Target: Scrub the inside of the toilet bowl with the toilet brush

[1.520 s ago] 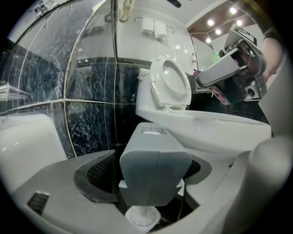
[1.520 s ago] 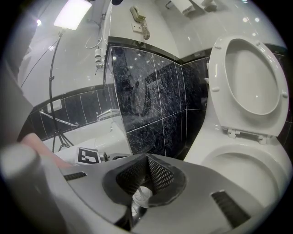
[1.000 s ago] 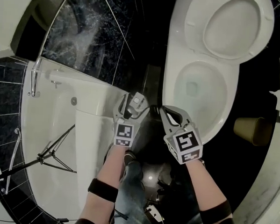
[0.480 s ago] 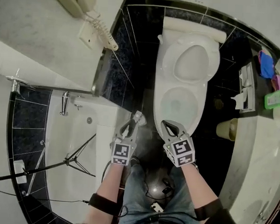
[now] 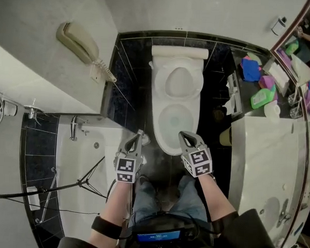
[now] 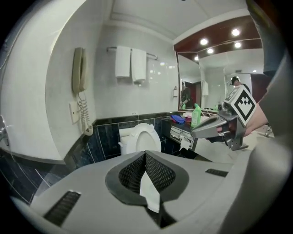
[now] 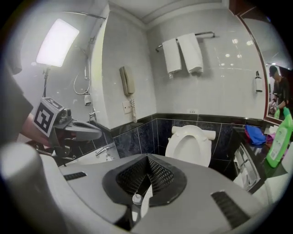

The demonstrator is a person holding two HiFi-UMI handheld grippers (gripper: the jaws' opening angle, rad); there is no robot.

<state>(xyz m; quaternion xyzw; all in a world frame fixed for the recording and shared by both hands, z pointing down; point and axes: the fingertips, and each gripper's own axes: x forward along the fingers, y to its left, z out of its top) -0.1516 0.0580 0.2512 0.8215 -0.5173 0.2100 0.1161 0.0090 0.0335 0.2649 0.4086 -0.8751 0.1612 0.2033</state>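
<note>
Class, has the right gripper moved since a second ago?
Yes. The right gripper has lifted up, away from the toilet, which now looks much smaller beside it.

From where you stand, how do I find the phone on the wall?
Find the white toilet against the dark tiles. On the pale wall to its left hangs the telephone, a beige handset. Its curly cord dangling underneath sets it apart from the two white towels over the toilet.

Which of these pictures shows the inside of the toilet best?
The head view: it looks straight down into the toilet, so the open bowl shows. Both gripper views meet it front-on: mostly the raised lid, the bowl itself out of sight.
</note>
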